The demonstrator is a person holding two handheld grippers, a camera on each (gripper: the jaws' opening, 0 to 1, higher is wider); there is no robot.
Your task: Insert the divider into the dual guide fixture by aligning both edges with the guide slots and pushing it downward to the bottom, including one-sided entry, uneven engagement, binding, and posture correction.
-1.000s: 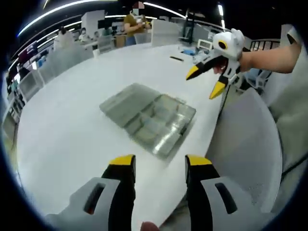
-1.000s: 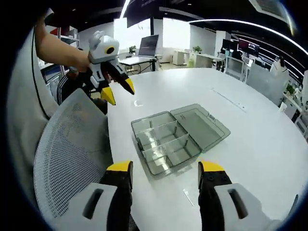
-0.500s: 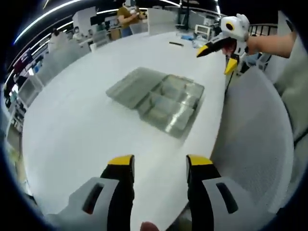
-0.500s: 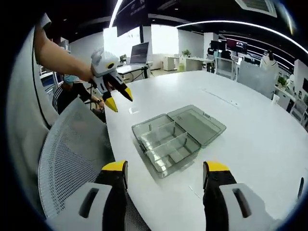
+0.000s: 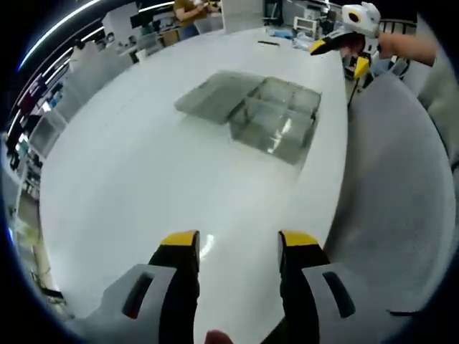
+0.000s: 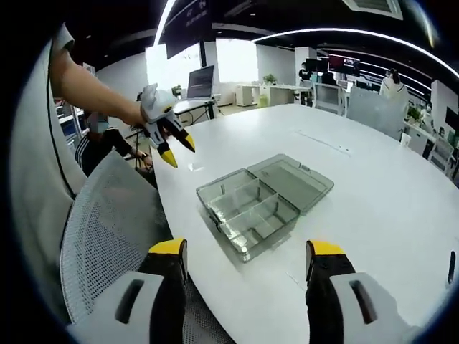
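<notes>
A clear grey plastic compartment box (image 6: 251, 208) lies open on the white round table (image 6: 373, 186), its lid (image 6: 294, 180) folded flat beside the tray. Clear partitions split the tray into compartments. In the left gripper view the same box (image 5: 276, 118) lies far ahead of my left gripper (image 5: 238, 244), which is open and holds nothing. My right gripper (image 6: 247, 251) is also open and empty, hovering near the table edge short of the box. Each gripper shows in the other's view, held in the air off the table edge: the left gripper (image 6: 176, 150) and the right gripper (image 5: 338, 57).
A grey mesh office chair (image 6: 107, 236) stands against the table edge between the two grippers, also seen as the chair (image 5: 387, 201) on the right. A small dark object (image 5: 267, 43) lies far across the table. Desks, a laptop (image 6: 201, 80) and people are in the background.
Both views have drawn back from the box, which now sits farther ahead of the left jaws. The two grippers have moved farther apart. Both stay open and empty.
</notes>
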